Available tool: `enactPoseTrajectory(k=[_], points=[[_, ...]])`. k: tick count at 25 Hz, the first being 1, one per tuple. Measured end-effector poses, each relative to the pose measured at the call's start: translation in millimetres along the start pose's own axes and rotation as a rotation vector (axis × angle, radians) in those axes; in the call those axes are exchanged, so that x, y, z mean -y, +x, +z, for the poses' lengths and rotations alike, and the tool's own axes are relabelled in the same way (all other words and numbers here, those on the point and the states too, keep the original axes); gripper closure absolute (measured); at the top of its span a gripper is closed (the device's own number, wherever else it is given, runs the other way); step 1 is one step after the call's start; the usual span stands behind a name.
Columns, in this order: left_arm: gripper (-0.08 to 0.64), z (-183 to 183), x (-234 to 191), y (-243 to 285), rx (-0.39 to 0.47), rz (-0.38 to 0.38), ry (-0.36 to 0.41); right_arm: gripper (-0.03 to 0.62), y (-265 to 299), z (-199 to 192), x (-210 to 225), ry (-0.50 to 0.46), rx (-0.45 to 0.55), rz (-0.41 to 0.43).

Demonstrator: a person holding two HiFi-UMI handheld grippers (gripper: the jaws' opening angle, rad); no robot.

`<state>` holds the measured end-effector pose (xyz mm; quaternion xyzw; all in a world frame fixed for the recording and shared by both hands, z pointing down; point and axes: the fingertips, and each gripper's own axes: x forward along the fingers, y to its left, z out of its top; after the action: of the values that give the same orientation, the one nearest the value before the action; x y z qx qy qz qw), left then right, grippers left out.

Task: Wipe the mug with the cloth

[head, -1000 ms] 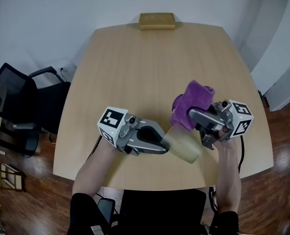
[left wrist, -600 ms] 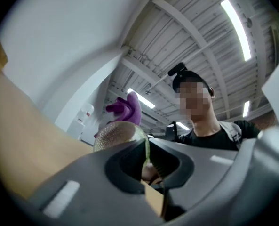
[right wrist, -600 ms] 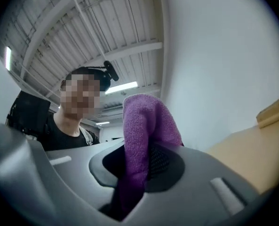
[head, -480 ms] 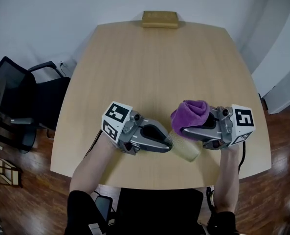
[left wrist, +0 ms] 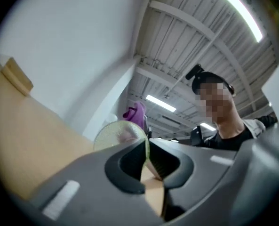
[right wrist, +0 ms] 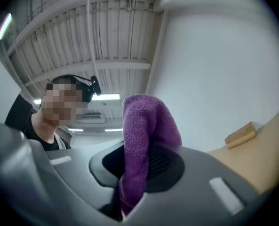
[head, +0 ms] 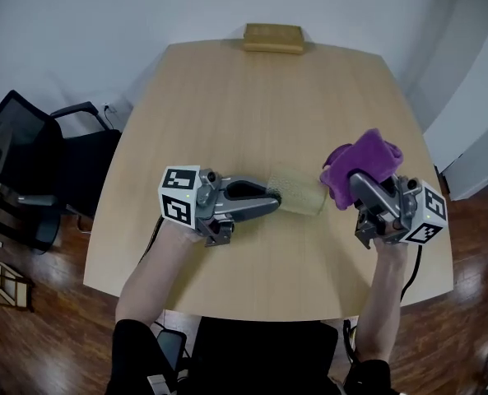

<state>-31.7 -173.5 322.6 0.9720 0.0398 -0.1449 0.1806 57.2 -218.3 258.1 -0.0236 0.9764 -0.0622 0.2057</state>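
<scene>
A pale yellow-green translucent mug (head: pixel 298 194) lies on its side just above the table. My left gripper (head: pixel 275 202) is shut on its rim from the left. In the left gripper view the mug (left wrist: pixel 116 133) has its thin wall pinched between the jaws (left wrist: pixel 146 161). The purple cloth (head: pixel 364 159) is bunched in my right gripper (head: pixel 352 183), which is shut on it. The cloth sits just right of the mug's far end; I cannot tell whether they touch. In the right gripper view the cloth (right wrist: pixel 146 131) rises out of the jaws (right wrist: pixel 134 168).
The light wooden table (head: pixel 227 97) carries a small wooden block (head: pixel 274 38) at its far edge. A black office chair (head: pixel 38 171) stands off the table's left side. The person's forearms reach in over the near edge.
The left gripper has lifted the mug away from the near edge and levelled it. The right gripper has drawn the cloth off the mug to the right and turned upward.
</scene>
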Motion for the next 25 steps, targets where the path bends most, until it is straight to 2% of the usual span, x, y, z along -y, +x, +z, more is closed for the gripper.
enactPoseTrajectory(k=[4,6,10,13,15,16,18,20,23,25], points=[[0.515,-17.2,-6.2,0.0,-0.103,0.073,0.038,0.537,31.4,-59.6,-4.3,-0.12,-0.29,-0.043],[0.517,-25.8,-11.8,-1.7,-0.172,0.129,0.071,0.537,37.1,-80.2,-0.8,-0.162,-0.383,-0.078],[0.515,-48.2,-23.0,6.3,-0.337,0.225,0.184,0.538,39.8,-96.5,1.4,-0.202,-0.467,-0.099],[0.512,-74.0,-35.8,25.8,-0.484,0.261,0.262,0.537,42.7,-98.4,-1.8,-0.214,-0.468,-0.062],[0.495,-83.2,-42.2,34.2,-0.526,0.276,0.274,0.537,45.2,-96.2,-6.6,-0.242,-0.45,-0.037],[0.502,-81.7,-42.6,31.7,-0.51,0.283,0.266,0.534,48.3,-90.5,-10.0,-0.236,-0.411,-0.034],[0.516,-67.3,-39.4,18.6,-0.4,0.291,0.218,0.531,51.1,-67.4,-11.6,-0.186,-0.278,-0.068],[0.517,-42.5,-38.8,7.8,-0.242,0.307,0.144,0.531,37.2,-41.6,3.9,-0.164,-0.173,-0.179],[0.517,-13.2,-47.5,-4.0,-0.08,0.356,0.065,0.531,8.8,-27.1,39.4,-0.133,-0.135,-0.369],[0.517,-8.1,-50.2,-7.6,-0.049,0.375,0.059,0.531,8.3,-38.1,48.1,-0.127,-0.179,-0.416]])
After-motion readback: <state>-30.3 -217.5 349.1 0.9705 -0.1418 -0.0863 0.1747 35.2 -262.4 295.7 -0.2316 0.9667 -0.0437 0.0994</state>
